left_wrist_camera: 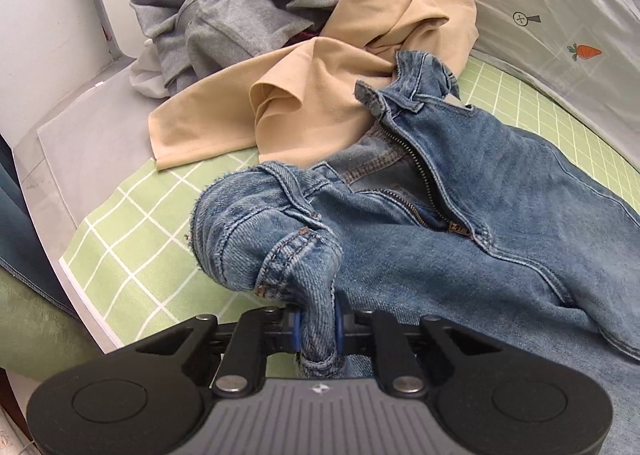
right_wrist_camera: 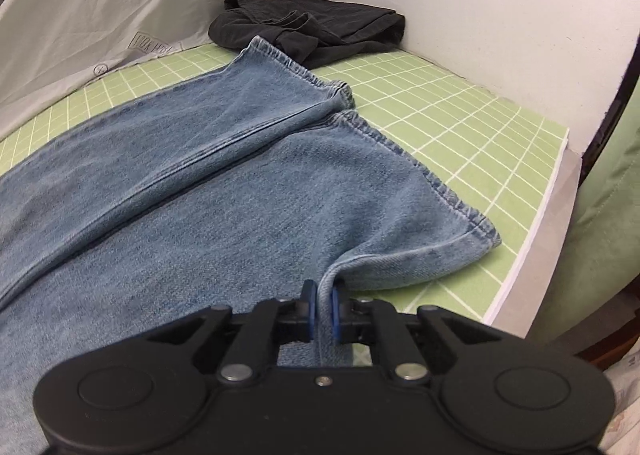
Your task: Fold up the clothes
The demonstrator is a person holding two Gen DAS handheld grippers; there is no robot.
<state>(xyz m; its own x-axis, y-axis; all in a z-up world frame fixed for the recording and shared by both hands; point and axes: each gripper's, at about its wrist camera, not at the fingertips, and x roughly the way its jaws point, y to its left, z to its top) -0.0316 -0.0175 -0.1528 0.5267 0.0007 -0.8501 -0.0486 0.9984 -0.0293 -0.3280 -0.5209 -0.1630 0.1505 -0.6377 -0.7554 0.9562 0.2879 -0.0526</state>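
A pair of blue jeans (left_wrist_camera: 500,223) lies spread on the green checked mat (left_wrist_camera: 132,227), fly unzipped. My left gripper (left_wrist_camera: 318,329) is shut on a bunched fold of the waistband, which lifts off the mat toward the camera. In the right wrist view the two jeans legs (right_wrist_camera: 224,183) stretch away, hems at the far right. My right gripper (right_wrist_camera: 323,313) is shut on the near edge of the closer leg, close to its hem corner; a thin ridge of denim rises between the blue pads (right_wrist_camera: 307,309).
A tan garment (left_wrist_camera: 320,95) and a grey heap (left_wrist_camera: 248,11) lie behind the waistband. A black garment (right_wrist_camera: 312,31) sits in the far corner past the hems. A grey printed sheet (left_wrist_camera: 560,15) borders the mat; white walls (right_wrist_camera: 480,15) and the mat's edge (right_wrist_camera: 532,239) lie beyond.
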